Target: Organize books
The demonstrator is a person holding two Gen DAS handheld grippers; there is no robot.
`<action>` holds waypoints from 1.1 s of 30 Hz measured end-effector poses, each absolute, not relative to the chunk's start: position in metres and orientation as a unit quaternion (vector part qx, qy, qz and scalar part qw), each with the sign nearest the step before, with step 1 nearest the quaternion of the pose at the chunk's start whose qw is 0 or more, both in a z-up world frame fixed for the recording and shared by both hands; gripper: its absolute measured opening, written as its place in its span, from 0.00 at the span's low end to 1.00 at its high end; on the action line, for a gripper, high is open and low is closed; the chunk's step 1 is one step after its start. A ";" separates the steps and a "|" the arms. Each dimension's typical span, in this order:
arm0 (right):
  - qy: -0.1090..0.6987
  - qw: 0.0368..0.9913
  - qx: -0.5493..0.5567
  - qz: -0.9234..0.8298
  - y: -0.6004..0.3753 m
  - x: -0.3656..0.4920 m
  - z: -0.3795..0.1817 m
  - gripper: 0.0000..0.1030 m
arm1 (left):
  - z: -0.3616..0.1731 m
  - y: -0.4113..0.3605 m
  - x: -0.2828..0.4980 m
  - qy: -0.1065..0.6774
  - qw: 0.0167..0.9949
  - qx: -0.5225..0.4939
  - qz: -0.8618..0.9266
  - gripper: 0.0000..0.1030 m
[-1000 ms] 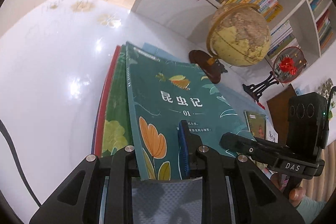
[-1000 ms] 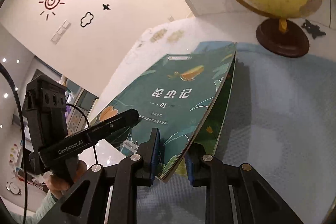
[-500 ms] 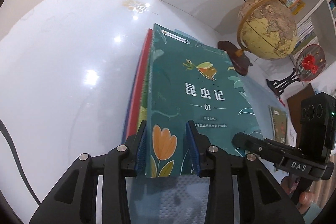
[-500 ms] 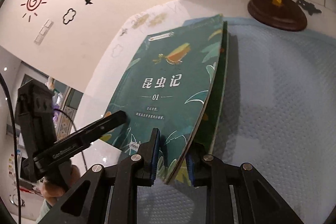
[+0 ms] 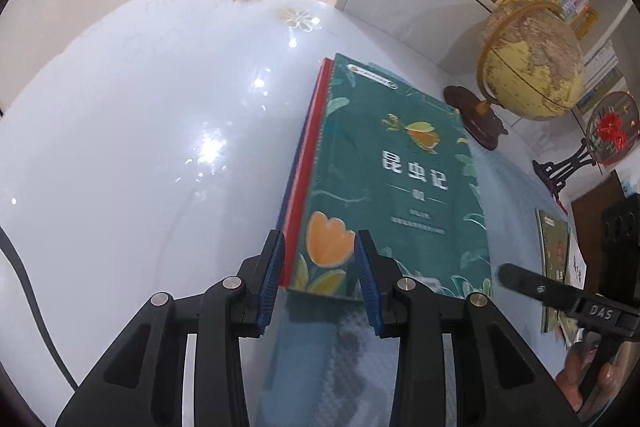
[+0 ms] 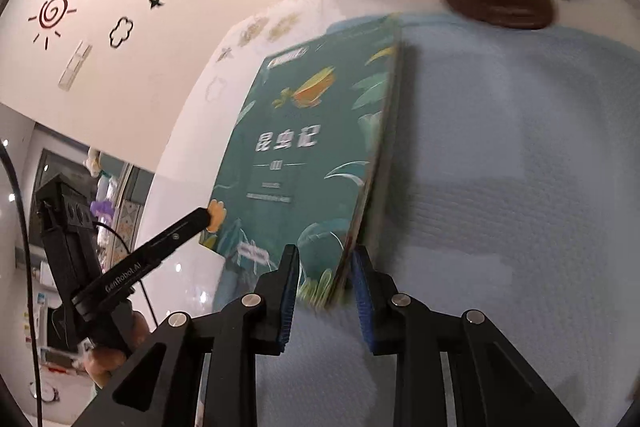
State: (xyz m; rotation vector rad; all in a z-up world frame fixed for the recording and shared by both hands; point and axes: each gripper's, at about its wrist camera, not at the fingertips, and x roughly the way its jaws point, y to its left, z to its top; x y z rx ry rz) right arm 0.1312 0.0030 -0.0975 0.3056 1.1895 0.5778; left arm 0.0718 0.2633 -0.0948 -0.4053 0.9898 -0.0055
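Both grippers have loosened since a second ago, when each pinched the green book (image 5: 394,179); it has sunk flatter onto the red-edged stack (image 5: 308,163) beneath. The left gripper (image 5: 318,277) now stands apart around the stack's near left corner. The right gripper (image 6: 326,277) is opening, the near right corner between its pads with little gap. I'd square the edges with gentle nudges from both sides, then back straight out so no pad drags the cover. Beyond the stack, the globe (image 5: 532,63) on its wooden base crowds the far right corner; a red fan ornament (image 5: 612,133) stands farther right. The blue mat (image 6: 500,167) lies beside the stack.
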 end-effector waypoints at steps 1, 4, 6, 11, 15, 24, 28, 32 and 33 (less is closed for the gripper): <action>0.546 0.783 0.144 0.262 -0.007 0.126 -0.093 0.25 | -0.091 0.259 0.069 0.469 0.863 -0.189 -0.004 0.32; 0.529 0.798 0.154 0.244 -0.048 0.111 -0.078 0.25 | -0.076 0.234 0.067 0.462 0.869 -0.178 -0.019 0.32; 0.519 0.808 0.156 0.231 -0.078 0.100 -0.068 0.25 | -0.062 0.208 0.066 0.456 0.873 -0.169 -0.037 0.32; 0.491 0.825 0.181 0.213 -0.158 0.076 -0.043 0.26 | -0.033 0.124 0.066 0.446 0.876 -0.153 -0.098 0.32; 0.473 0.839 0.194 0.187 -0.221 0.059 -0.023 0.33 | -0.022 0.044 0.069 0.453 0.869 -0.130 -0.153 0.39; 0.445 0.867 0.199 0.107 -0.355 0.024 -0.010 0.49 | -0.030 -0.119 0.077 0.463 0.851 -0.082 -0.232 0.70; 0.456 0.860 0.218 0.069 -0.406 0.016 -0.032 0.49 | -0.059 -0.169 0.084 0.488 0.835 -0.065 -0.246 0.70; 0.486 0.846 0.219 0.034 -0.442 0.010 -0.064 0.49 | -0.087 -0.197 0.089 0.512 0.819 -0.067 -0.251 0.68; 0.494 0.840 0.220 0.030 -0.448 0.010 -0.072 0.49 | -0.092 -0.201 0.089 0.516 0.816 -0.071 -0.250 0.68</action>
